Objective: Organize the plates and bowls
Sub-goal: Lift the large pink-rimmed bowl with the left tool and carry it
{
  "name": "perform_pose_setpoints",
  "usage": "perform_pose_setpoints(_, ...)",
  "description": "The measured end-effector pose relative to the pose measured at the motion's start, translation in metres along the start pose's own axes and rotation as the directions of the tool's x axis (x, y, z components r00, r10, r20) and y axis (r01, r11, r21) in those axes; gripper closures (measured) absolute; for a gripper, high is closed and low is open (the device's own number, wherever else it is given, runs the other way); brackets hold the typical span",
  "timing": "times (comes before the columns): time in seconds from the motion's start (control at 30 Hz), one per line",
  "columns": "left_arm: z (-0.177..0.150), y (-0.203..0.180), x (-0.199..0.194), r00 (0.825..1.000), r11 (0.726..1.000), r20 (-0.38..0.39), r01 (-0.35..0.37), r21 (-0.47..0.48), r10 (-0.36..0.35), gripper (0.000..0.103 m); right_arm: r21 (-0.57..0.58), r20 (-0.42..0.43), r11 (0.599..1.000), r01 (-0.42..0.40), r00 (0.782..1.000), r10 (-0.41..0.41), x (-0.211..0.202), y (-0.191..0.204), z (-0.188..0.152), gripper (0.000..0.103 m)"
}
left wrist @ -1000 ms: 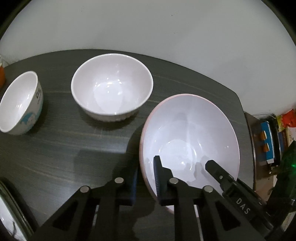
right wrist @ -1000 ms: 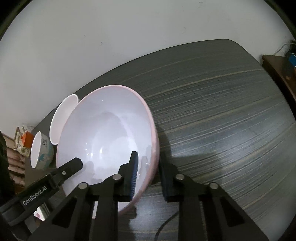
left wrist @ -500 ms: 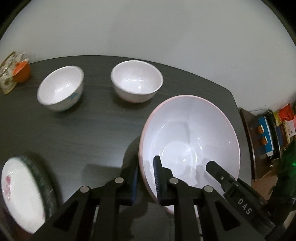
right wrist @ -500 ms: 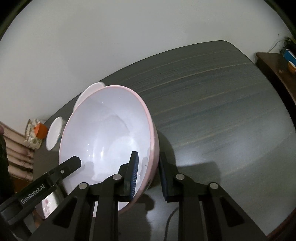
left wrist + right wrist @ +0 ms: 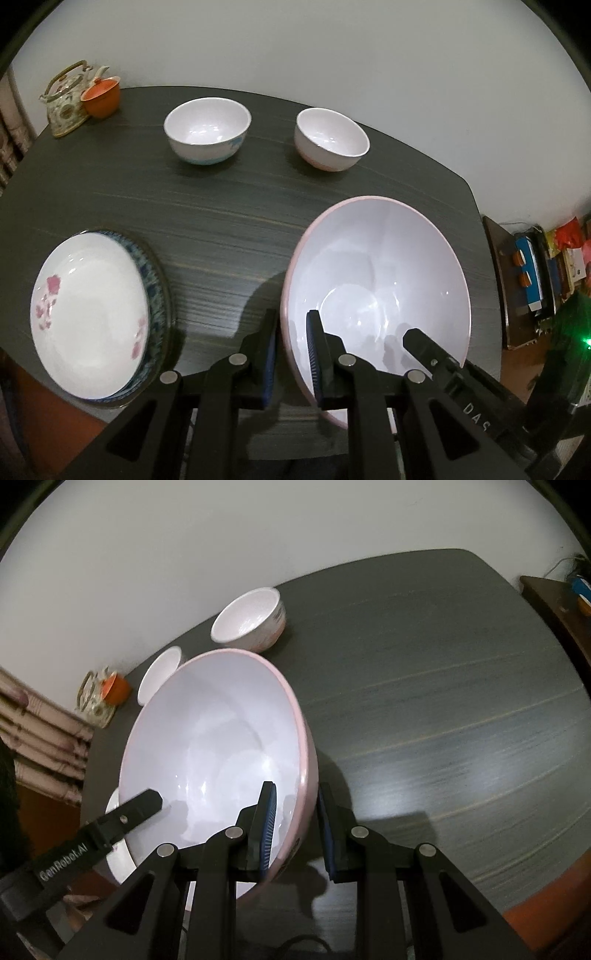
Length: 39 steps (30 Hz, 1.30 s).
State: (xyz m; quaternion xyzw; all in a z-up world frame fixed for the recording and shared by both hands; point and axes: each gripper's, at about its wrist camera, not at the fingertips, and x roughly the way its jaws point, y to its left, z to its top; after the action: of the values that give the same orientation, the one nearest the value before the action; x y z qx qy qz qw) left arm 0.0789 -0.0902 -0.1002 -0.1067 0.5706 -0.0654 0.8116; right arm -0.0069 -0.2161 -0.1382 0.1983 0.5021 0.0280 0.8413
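Both claws have carried the large pink bowl [image 5: 376, 280] back; stacked plates [image 5: 88, 317] now appear near-left. Left claw [image 5: 291, 363] and right claw [image 5: 295, 830] each clamp opposite rim sections; keep both level when lowering.

The room light is dim and a bit grey. Small bright spots shine inside the big pink-rimmed white bowl [image 5: 376, 291]. Soft dark shadows lie on the dark wood-grain tabletop [image 5: 229, 221] beside the bowl. Both pictures bend like a ball, with black corners. The tabletop [image 5: 461, 738] looks smeared and blurry in the right wrist view
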Motion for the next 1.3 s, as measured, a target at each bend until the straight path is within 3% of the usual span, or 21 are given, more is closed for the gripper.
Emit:
perform_pose_setpoints(0.33, -0.027, 0.029, 0.006, 0.998, 0.999, -0.056, -0.017, -0.039, 0.015, 0.088, -0.047, -0.063, 0.999, 0.012, 0.998, -0.015, 0.008, 0.014, -0.033, 0.080)
perform_pose_setpoints(0.7, -0.035, 0.040, 0.026, 0.995, 0.998, -0.098, -0.040, -0.050, 0.035, 0.088, -0.058, -0.123, 0.998, 0.027, 0.992, -0.034, 0.023, 0.013, -0.055, 0.079)
perform_pose_setpoints(1.3, -0.036, 0.043, 0.040, 0.993, 0.998, -0.107, -0.045, -0.041, 0.041, 0.088, -0.047, -0.156, 0.998, 0.027, 0.987, -0.035, 0.039, 0.011, -0.059, 0.077)
